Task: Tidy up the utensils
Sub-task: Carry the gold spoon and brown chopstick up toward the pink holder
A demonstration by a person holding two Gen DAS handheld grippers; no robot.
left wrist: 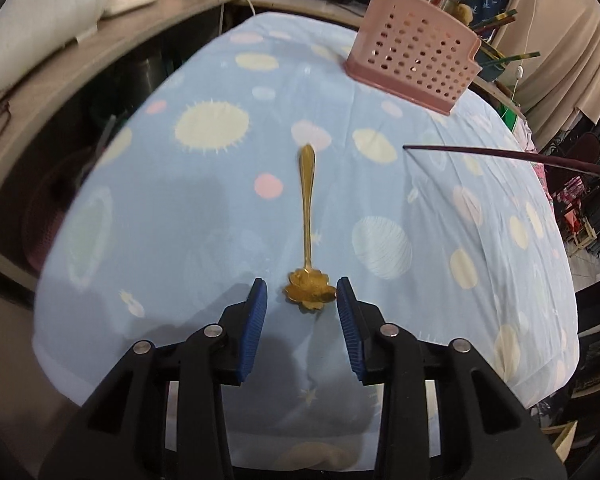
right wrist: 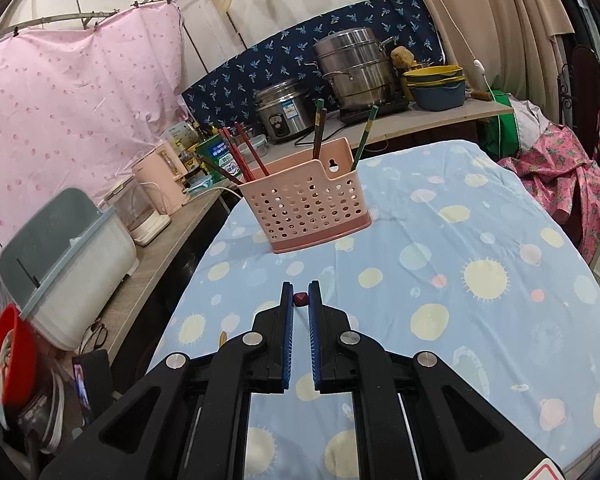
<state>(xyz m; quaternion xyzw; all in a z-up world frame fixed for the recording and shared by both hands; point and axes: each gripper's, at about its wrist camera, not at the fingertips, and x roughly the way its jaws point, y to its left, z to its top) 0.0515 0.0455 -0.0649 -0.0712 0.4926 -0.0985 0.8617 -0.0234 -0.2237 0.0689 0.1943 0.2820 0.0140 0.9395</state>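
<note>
Left gripper [left wrist: 302,294] low over the blue tablecloth [left wrist: 160,240], jaws apart either side of the gold spoon [left wrist: 309,240]'s flower-shaped bowl, pads not touching it; handle points away toward the pink basket [left wrist: 414,64]. Spoon lies flat on the cloth.

Right gripper [right wrist: 301,300] pinched on a dark red chopstick [right wrist: 301,299], seen end-on; in the left view it juts in from the right [left wrist: 500,155]. Basket [right wrist: 308,208] holds several chopsticks. Green tin [right wrist: 220,156] and rice cooker [right wrist: 286,110] carry labels, writing too small to read.
</note>
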